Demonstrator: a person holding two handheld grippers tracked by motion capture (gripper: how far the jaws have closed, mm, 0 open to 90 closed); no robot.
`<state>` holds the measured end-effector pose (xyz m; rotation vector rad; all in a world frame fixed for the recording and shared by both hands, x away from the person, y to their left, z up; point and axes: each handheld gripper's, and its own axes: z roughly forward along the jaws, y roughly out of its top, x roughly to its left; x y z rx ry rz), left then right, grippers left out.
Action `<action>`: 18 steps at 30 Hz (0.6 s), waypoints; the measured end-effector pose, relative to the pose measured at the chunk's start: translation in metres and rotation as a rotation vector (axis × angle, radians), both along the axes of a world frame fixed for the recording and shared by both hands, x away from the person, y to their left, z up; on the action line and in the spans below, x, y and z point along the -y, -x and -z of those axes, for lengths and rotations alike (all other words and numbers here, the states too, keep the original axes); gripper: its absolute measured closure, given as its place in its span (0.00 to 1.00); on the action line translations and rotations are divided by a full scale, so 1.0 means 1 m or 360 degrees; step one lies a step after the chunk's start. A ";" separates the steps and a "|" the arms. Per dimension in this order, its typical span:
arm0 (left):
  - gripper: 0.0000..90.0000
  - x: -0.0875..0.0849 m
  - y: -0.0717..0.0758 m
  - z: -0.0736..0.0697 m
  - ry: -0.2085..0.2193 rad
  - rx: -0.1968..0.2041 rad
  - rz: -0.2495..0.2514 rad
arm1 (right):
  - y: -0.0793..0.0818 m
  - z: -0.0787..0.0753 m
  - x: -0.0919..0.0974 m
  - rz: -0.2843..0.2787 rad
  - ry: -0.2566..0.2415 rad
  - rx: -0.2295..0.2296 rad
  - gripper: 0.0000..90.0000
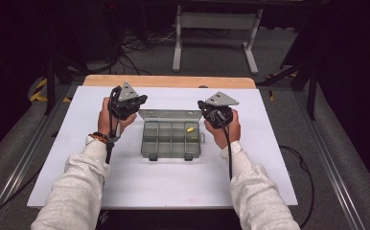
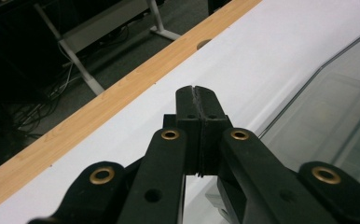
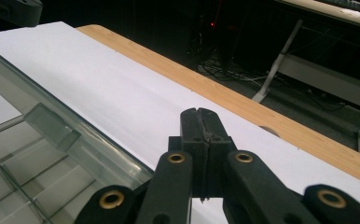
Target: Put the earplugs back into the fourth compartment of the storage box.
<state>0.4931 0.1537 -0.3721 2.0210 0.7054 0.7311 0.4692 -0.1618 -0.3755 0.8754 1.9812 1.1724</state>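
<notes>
A clear plastic compartment box [image 1: 171, 139] lies open in the middle of the white board, its lid [image 1: 170, 115] raised at the far side. A small yellow piece [image 1: 190, 129] lies in one right-hand compartment. My left gripper [image 1: 136, 101] is held just left of the lid, its jaws pressed together with nothing between them; the left gripper view shows the same gripper [image 2: 197, 91] over the white surface beside the lid [image 2: 336, 107]. My right gripper [image 1: 203, 106] is held at the lid's right end, also shut and empty, its tips [image 3: 200, 113] pointing past the lid [image 3: 52, 126].
The white board [image 1: 164, 182] covers a wooden table whose bare strip [image 1: 168, 81] shows at the far edge. Beyond the edge are dark floor, cables and a white metal frame [image 1: 216, 21]. Bare white surface lies in front of the box and to both sides.
</notes>
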 end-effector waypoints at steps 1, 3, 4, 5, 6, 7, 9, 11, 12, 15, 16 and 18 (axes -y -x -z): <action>1.00 0.000 0.000 0.000 0.0004 0.0010 -0.0005 | 0.000 0.000 0.000 0.0003 -0.0002 -0.0002 1.00; 1.00 0.000 0.001 0.001 0.0013 0.0001 -0.0002 | 0.001 0.001 0.001 0.0000 -0.0006 -0.0005 1.00; 1.00 0.000 0.001 0.001 0.0022 0.0005 -0.0003 | 0.001 0.001 0.001 0.0000 -0.0005 -0.0006 1.00; 1.00 0.000 0.001 0.001 0.0022 0.0005 -0.0003 | 0.001 0.001 0.001 0.0000 -0.0005 -0.0006 1.00; 1.00 0.000 0.001 0.002 0.0032 0.0003 -0.0002 | 0.001 0.001 0.001 0.0000 -0.0006 -0.0007 1.00; 1.00 -0.001 0.001 0.003 0.0038 0.0007 -0.0004 | 0.001 0.001 0.000 0.0002 -0.0005 -0.0007 1.00; 1.00 -0.001 0.002 0.004 0.0048 0.0000 0.0002 | 0.002 0.002 0.000 0.0001 -0.0008 -0.0012 1.00; 1.00 -0.001 0.003 0.005 0.0053 -0.0006 0.0002 | 0.003 0.002 0.001 -0.0003 -0.0014 -0.0016 1.00; 1.00 -0.002 0.003 0.006 0.0052 -0.0001 -0.0004 | 0.003 0.002 0.001 -0.0002 -0.0009 -0.0014 1.00; 1.00 -0.002 0.005 0.007 0.0053 -0.0003 -0.0003 | 0.004 0.003 0.001 -0.0005 -0.0011 -0.0018 1.00; 1.00 -0.002 0.005 0.007 0.0053 -0.0002 0.0000 | 0.004 0.003 0.001 -0.0007 -0.0013 -0.0022 1.00; 1.00 -0.002 0.005 0.007 0.0049 0.0002 0.0000 | 0.005 0.003 0.001 -0.0008 -0.0010 -0.0022 1.00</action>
